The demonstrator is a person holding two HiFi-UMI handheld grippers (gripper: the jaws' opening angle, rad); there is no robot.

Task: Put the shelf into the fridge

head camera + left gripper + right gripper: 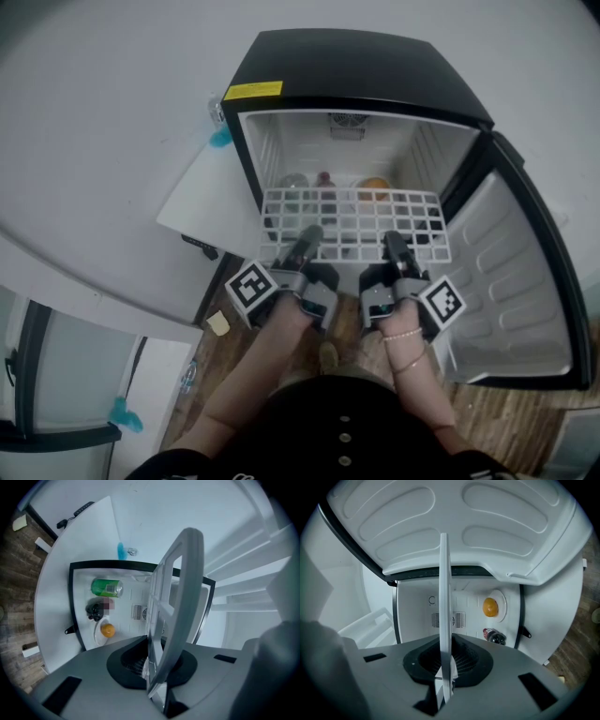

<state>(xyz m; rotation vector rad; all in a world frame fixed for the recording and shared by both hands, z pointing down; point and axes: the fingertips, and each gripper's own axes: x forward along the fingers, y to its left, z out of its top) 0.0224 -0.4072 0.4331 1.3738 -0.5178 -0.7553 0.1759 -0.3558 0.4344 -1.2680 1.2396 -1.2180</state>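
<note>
Left gripper and right gripper both pinching wire shelf near edge | long axis running 9-to-3 | fridge cavity lying at 12, grippers equally near

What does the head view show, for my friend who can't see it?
The left gripper and right gripper clamp the front edge of a white grid shelf at the mouth of an open black fridge. An orange and a bottle sit inside.

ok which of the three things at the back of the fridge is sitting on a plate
The orange: it alone rests on a white plate. The green can and the dark bottle beside it have no plate under them.
</note>
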